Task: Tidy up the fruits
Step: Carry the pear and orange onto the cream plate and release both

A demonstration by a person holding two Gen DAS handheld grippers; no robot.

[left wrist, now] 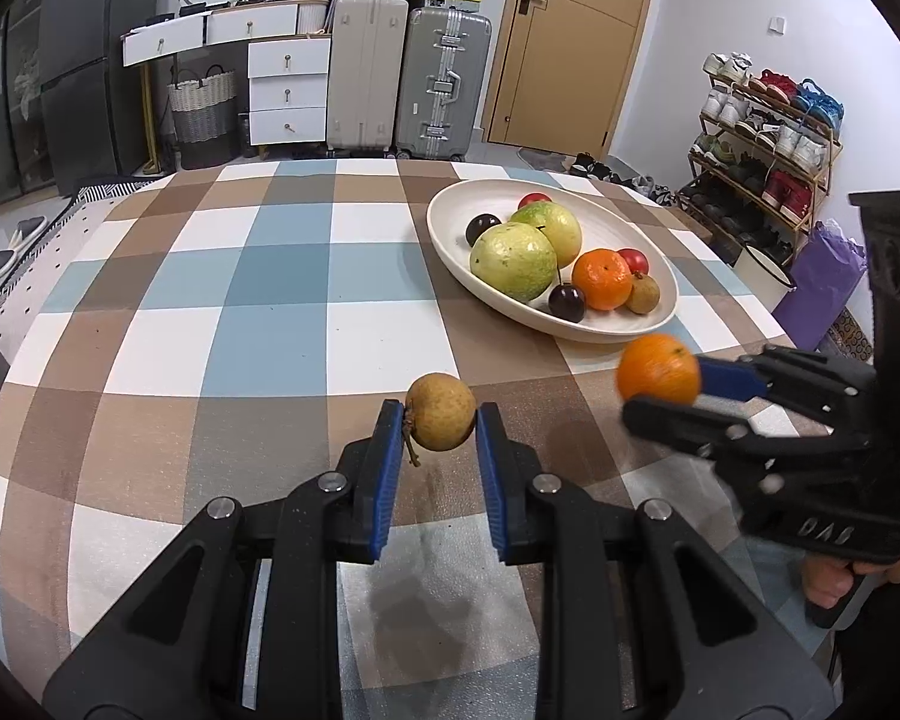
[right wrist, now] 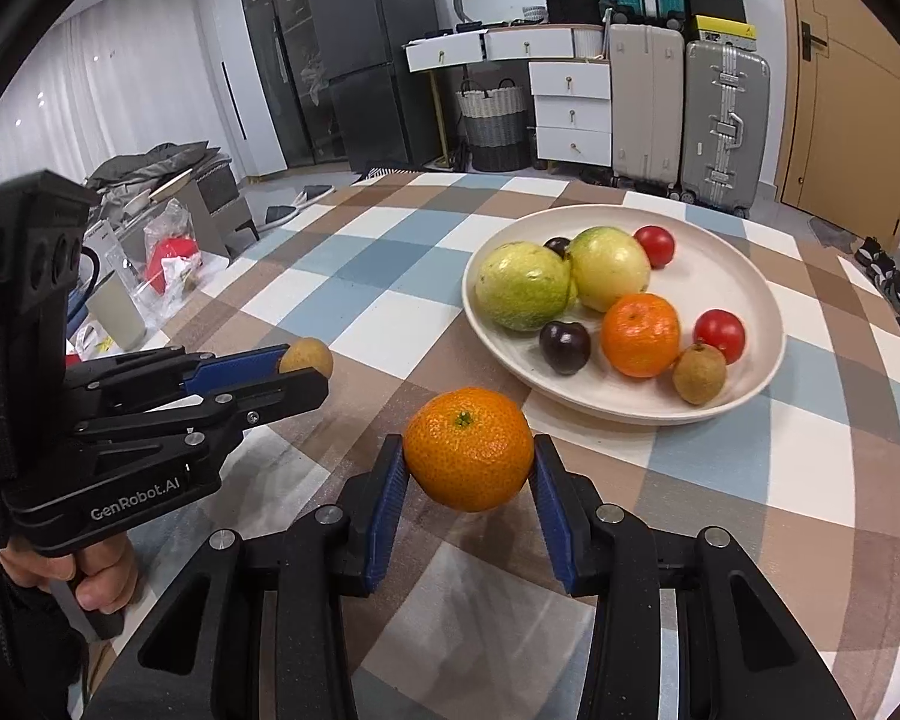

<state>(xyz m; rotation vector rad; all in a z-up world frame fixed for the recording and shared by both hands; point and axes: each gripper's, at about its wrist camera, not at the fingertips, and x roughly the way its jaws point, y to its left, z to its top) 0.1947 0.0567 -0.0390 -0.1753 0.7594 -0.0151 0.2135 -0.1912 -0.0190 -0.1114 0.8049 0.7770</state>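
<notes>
1. Two claws each carry a fruit. In the left wrist view, the left claw pinches a small, round, rough tan longan between blue ribbed pads, above the checked bench.
2. To its right, the right claw comes in sideways, gripping a mandarin near the white oval plate.
3. In the right wrist view, the pebbly mandarin sits clamped in the right claw, just before the plate of fruit.
4. The left claw enters level from the left, a hand on its grip.

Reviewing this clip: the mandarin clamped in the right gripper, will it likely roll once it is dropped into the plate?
Probably: the mandarin is round, and the plate slopes inward, so it should roll toward the fruit. Its dimpled peel likely grips the right gripper pads well.
</notes>
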